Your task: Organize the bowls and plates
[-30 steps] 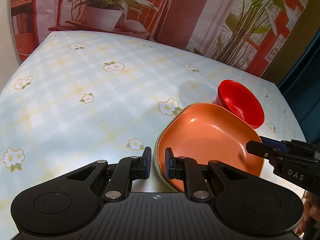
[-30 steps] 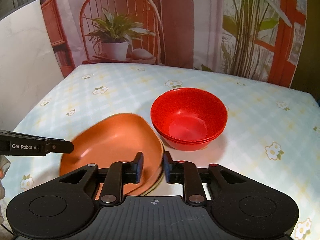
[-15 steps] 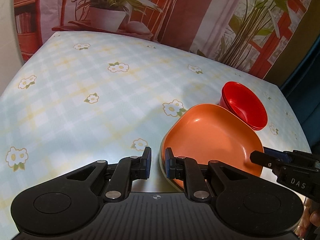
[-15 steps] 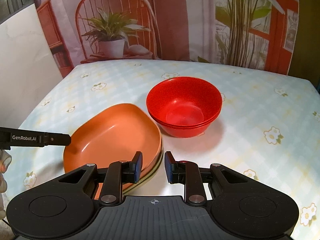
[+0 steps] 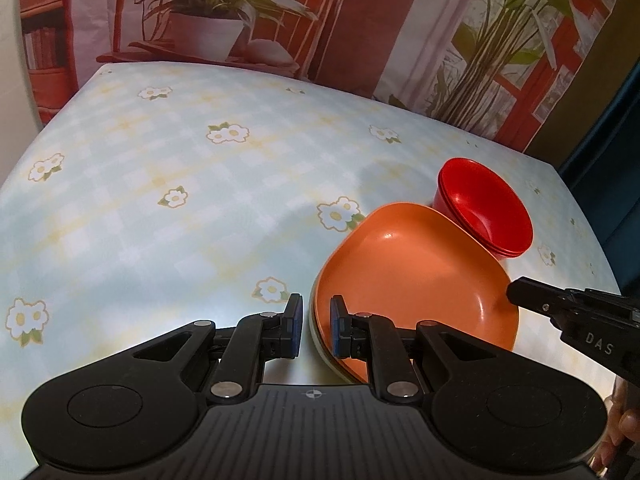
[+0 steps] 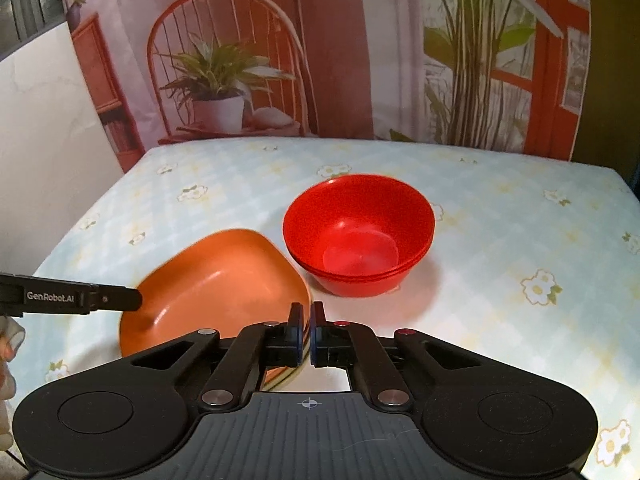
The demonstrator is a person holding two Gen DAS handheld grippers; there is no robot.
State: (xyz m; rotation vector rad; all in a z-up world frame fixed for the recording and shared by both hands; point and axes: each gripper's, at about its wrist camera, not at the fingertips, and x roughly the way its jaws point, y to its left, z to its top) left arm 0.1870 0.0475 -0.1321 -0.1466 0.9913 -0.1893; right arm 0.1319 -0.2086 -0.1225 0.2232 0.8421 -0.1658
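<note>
An orange plate (image 5: 404, 276) lies on top of a pale plate whose rim (image 5: 320, 350) shows beneath it, near the table's front. A stack of red bowls (image 5: 486, 212) stands just behind it. My left gripper (image 5: 314, 330) straddles the plates' near left rim with its jaws slightly apart. In the right wrist view the orange plate (image 6: 216, 284) is left of the red bowls (image 6: 360, 240). My right gripper (image 6: 307, 338) is at the plates' right rim, its jaws nearly closed with a thin gap. The left gripper's finger (image 6: 96, 299) shows at the plate's left edge.
The table (image 5: 180, 184) has a pale green checked cloth with white flowers. A printed backdrop (image 6: 280, 60) with a chair and potted plants hangs behind it. A white wall (image 6: 44, 128) stands at the left. The right gripper's finger (image 5: 560, 312) reaches in beside the plate.
My right gripper's jaws have closed from a wide gap to a thin one at the plate's rim. Both grippers have drawn back a little. The plates and bowls stay put.
</note>
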